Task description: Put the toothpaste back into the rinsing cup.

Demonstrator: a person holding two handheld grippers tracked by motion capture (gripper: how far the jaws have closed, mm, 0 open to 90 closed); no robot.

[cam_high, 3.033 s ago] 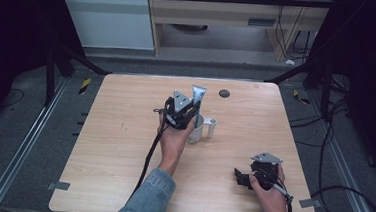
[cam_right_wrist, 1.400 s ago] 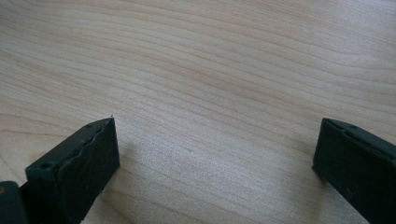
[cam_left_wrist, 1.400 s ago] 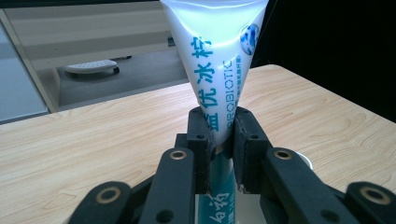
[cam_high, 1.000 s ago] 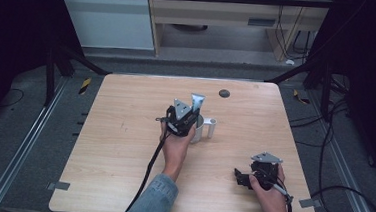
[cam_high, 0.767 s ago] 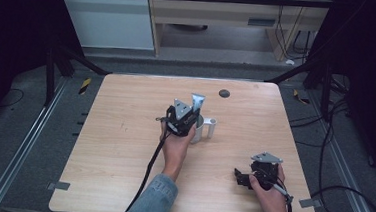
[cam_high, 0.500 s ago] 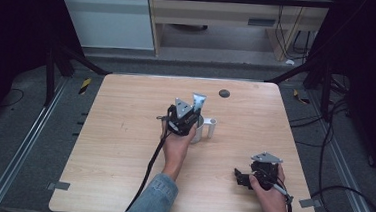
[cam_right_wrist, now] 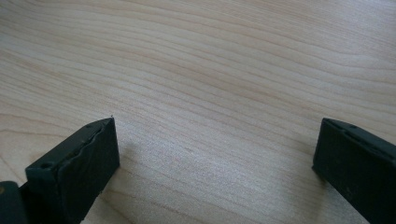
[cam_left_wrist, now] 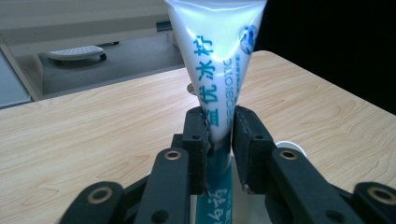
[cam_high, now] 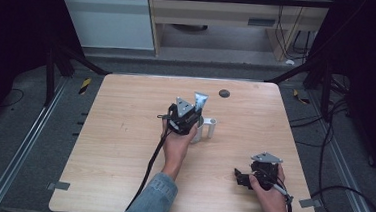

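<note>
The wooden table fills the middle of the high view, with a small dark disc near its upper edge. At the centre of that view stands a white holder with cup-like openings, and a white and blue tube rises upright from it, crimped flat end up. The left gripper reaches in from below centre; in the left gripper view its jaws have just been easing apart a little, yet the pads press the tube's narrow waist from both sides, so the hold is narrow and on the tube. The tube looks light, soft and smooth-skinned: a hard squeeze would likely dent it or force paste out, and the glossy film may slip. The firmer part lower down, towards the shoulder and cap, seems the safer place to grasp. The right gripper rests at the lower right of the high view, jaws spread wide over bare wood, holding nothing.
</note>
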